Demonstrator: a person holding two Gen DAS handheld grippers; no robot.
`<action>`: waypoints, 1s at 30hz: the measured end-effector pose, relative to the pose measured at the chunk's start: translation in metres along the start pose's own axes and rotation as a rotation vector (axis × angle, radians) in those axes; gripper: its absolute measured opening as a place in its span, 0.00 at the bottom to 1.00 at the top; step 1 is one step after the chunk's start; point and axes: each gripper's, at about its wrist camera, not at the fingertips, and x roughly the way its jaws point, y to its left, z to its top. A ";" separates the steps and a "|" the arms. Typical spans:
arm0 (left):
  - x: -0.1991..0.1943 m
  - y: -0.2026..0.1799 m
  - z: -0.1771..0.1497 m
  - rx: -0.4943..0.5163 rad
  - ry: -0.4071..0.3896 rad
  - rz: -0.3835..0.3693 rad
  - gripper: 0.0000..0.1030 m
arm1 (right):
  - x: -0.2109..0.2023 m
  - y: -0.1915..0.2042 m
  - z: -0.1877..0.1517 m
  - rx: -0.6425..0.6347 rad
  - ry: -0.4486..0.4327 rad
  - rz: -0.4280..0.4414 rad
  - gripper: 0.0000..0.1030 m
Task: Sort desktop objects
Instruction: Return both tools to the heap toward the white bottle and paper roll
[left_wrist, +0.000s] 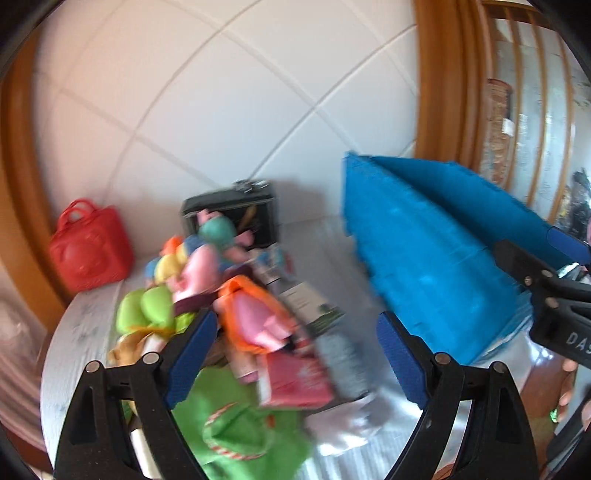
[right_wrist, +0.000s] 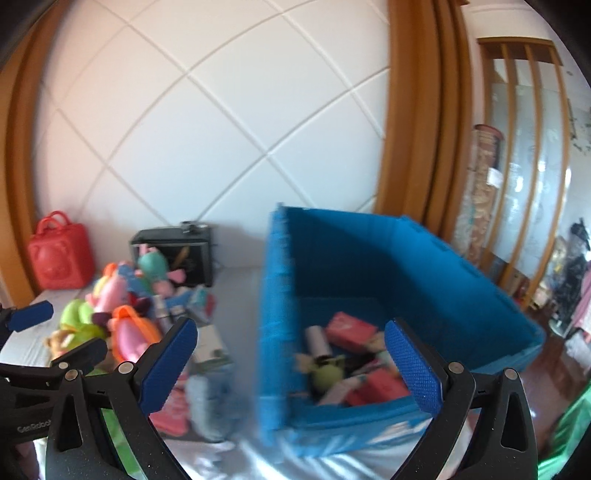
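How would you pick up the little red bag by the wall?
I'd grip the red bag by its looped handles on top, coming down from above with the left gripper. It stands upright, handles sticking up free, while its wide body looks too broad for the jaws.

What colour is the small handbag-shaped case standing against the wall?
Red: the small plastic handbag-shaped case shows best in the left wrist view.

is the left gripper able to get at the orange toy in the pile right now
Probably yes. The left gripper is open and empty, hanging just above the pile, and the orange toy lies on top between its fingers with nothing covering it. Blur hides finer detail.
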 end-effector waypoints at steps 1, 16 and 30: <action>0.000 0.012 -0.004 -0.008 0.010 0.014 0.86 | 0.001 0.013 -0.002 -0.007 0.011 0.023 1.00; 0.001 0.190 -0.113 -0.158 0.187 0.219 0.86 | 0.031 0.189 -0.052 -0.094 0.187 0.359 1.00; 0.033 0.293 -0.218 -0.284 0.409 0.326 0.86 | 0.059 0.314 -0.113 -0.214 0.370 0.541 1.00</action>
